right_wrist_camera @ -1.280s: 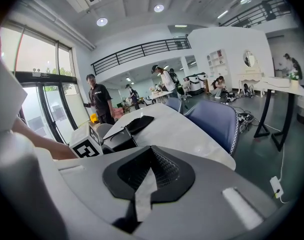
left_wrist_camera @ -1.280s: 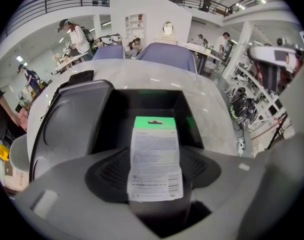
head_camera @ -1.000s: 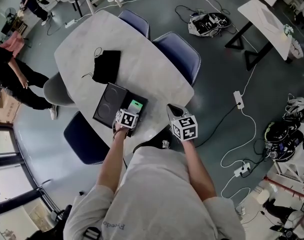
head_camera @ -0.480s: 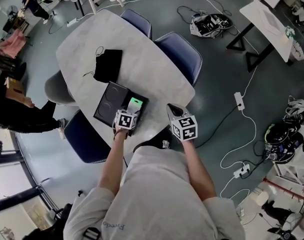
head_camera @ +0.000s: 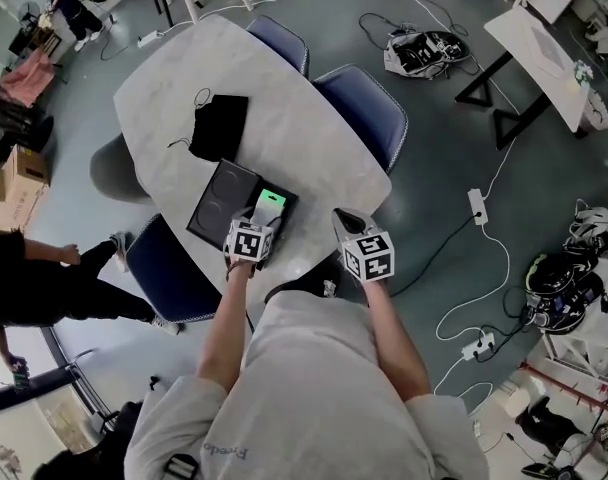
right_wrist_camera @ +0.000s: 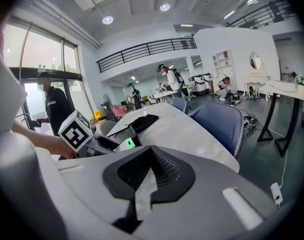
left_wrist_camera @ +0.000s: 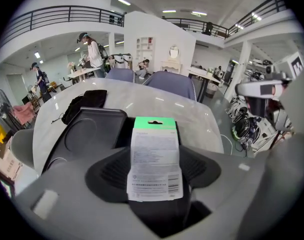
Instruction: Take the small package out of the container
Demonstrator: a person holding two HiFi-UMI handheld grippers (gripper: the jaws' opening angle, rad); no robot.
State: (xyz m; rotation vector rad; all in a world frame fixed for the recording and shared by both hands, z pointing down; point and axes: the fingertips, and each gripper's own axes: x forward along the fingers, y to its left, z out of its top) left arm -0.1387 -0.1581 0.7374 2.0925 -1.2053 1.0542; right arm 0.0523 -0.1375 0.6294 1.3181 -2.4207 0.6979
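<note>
The left gripper (head_camera: 256, 230) is clamped on the lower half of the package (left_wrist_camera: 155, 156), which stands upright over the black container (head_camera: 212, 203) on the table (head_camera: 304, 138) (whether it is clear of the rim I cannot tell). The right gripper (right_wrist_camera: 144, 186) hangs beside the table, jaws pressed together, empty. The thin card could slip out or catch the container wall if it is drawn sideways too low.

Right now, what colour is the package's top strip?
Green on the small package; left gripper view shows it best.
</note>
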